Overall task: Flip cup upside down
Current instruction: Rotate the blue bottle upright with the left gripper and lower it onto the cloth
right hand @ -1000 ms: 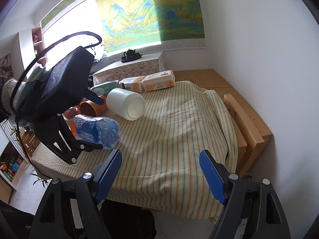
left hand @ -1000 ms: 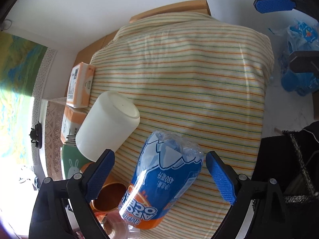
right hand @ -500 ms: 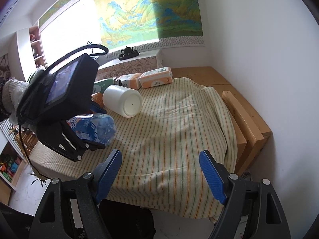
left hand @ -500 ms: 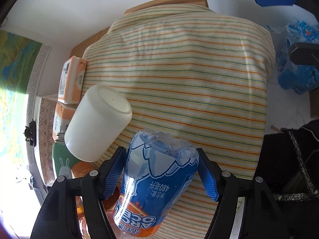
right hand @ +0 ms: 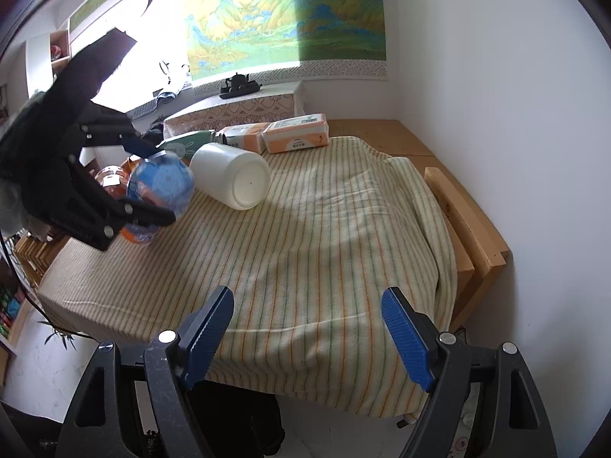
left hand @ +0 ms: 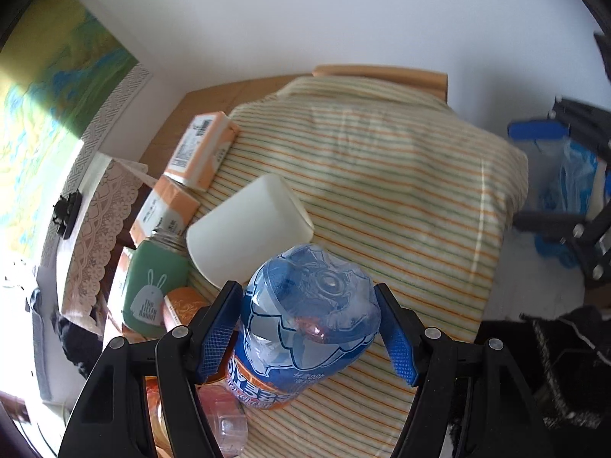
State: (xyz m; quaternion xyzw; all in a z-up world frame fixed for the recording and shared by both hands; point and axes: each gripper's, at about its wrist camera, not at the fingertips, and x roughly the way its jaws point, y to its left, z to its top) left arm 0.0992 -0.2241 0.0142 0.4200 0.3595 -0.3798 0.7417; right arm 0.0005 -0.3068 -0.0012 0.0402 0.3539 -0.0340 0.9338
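Observation:
A clear plastic cup with a blue and orange printed label [left hand: 305,324] stands bottom-up, its mouth on the striped cloth. My left gripper [left hand: 309,328] is shut on it, one blue pad on each side. In the right wrist view the cup [right hand: 160,191] and the left gripper [right hand: 149,179] show at the left of the table. My right gripper [right hand: 307,332] is open and empty, above the table's near edge.
A white cup [left hand: 248,233] lies on its side just behind the held cup, also in the right wrist view [right hand: 233,179]. Orange tissue packs [left hand: 200,150], a green bottle [left hand: 152,290] and orange containers [left hand: 179,305] crowd the left. A wooden rail [right hand: 466,217] edges the right side.
My left gripper closed on the lying printed cup, then turned it from lying on its side to standing bottom-up on the cloth. The right gripper stayed open and moved slightly.

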